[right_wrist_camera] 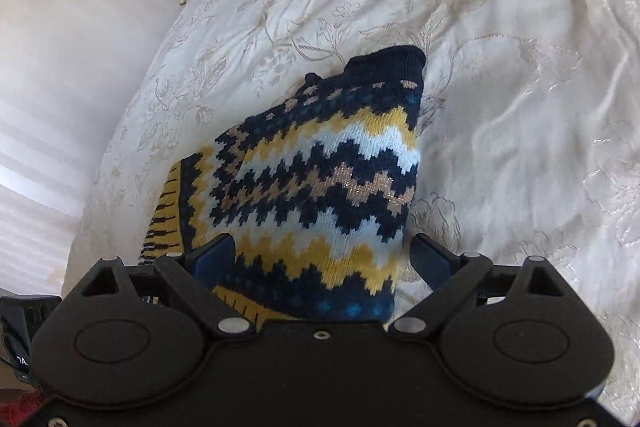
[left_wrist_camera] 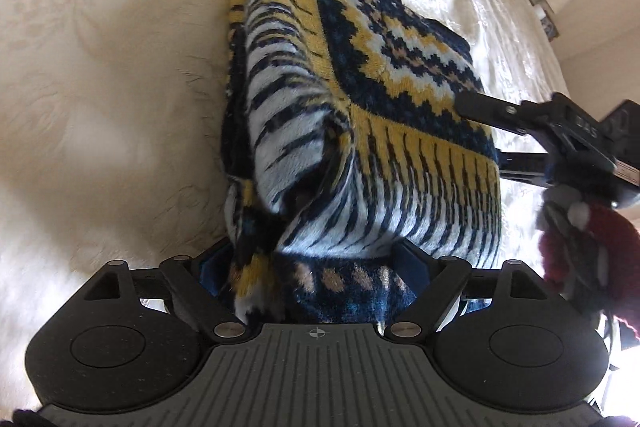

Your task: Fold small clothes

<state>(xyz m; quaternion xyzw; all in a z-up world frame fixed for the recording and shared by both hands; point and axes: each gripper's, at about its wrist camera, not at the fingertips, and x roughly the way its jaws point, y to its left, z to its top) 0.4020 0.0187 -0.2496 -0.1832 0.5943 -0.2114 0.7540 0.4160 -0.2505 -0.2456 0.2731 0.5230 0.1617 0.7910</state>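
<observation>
I have the sweater (left_wrist_camera: 360,99) lifted partly off the bed (left_wrist_camera: 100,87), mid-fold. Left gripper (left_wrist_camera: 316,267) and right gripper (right_wrist_camera: 320,259) each have fingers clamped on its near edge. Next I should carry that edge over the sweater's far end and release.

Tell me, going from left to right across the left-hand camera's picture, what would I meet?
Bare cream bedspread → the patterned knit sweater, bunched up in the middle → the other gripper, reaching in from the right edge with one finger on top of the sweater.
</observation>
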